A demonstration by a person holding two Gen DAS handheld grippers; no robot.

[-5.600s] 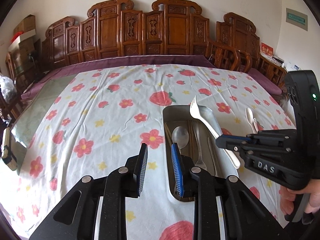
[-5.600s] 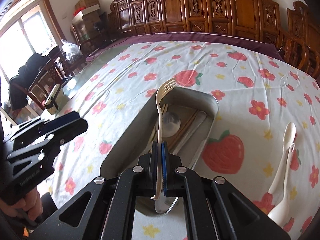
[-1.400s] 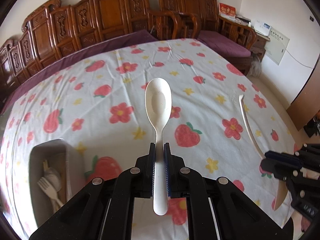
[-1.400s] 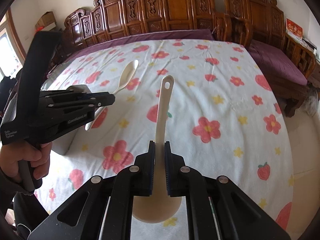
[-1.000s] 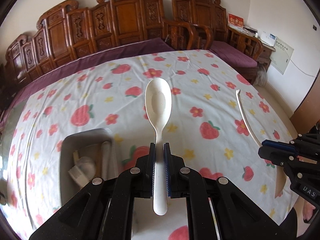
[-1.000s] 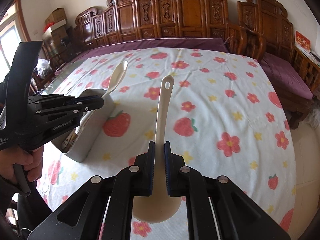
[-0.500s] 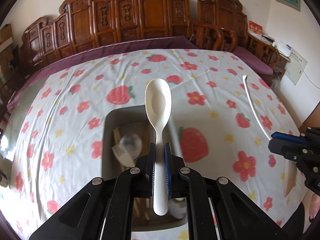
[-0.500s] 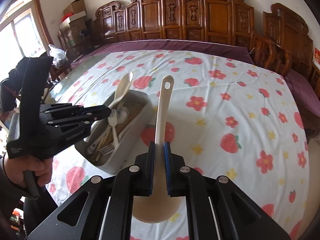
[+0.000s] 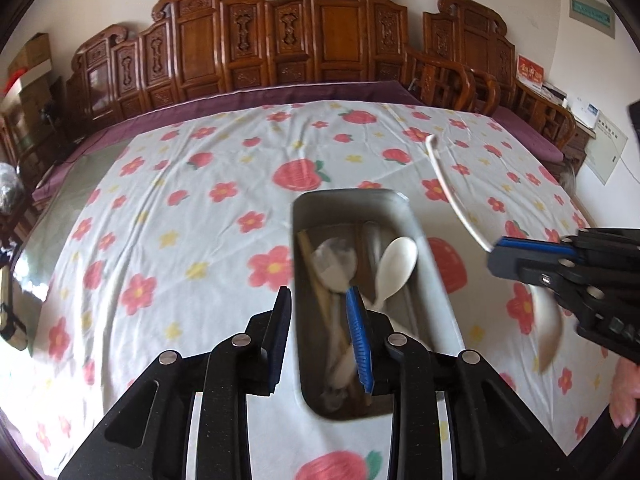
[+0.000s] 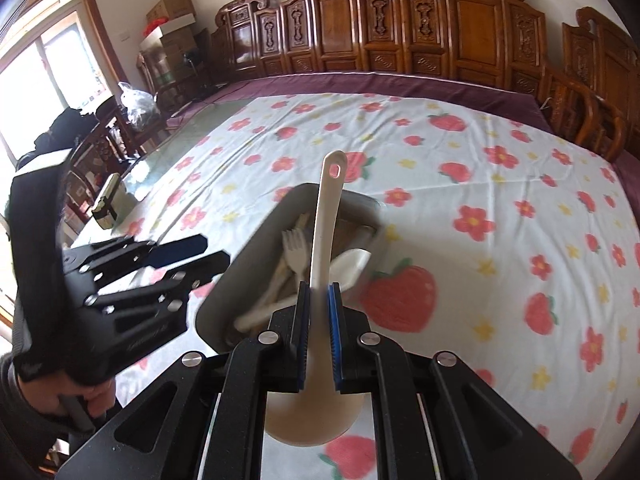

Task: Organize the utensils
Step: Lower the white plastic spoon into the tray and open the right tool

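Note:
A grey metal tray (image 9: 425, 240) sits on the flowered tablecloth and holds chopsticks, a fork and spoons. A white spoon (image 9: 394, 266) lies in it, just beyond my left gripper (image 9: 320, 340), which is open and empty over the tray's near end. My right gripper (image 10: 319, 336) holds a cream spoon (image 10: 325, 220) by the neck, handle pointing forward above the tray (image 10: 256, 264); its jaws look slightly parted around the spoon. The right gripper also shows in the left wrist view (image 9: 560, 260), to the right of the tray, and the left gripper in the right wrist view (image 10: 188, 256).
Carved wooden chairs (image 9: 320, 40) line the far side of the table. A small dark box (image 10: 108, 200) stands on the glass table part at the left. Cardboard boxes (image 10: 168, 12) are stacked by the window. The tablecloth (image 9: 180, 208) spreads left of the tray.
My left gripper has opened and let the white spoon fall into the tray. My right gripper has moved over the tray with the cream spoon.

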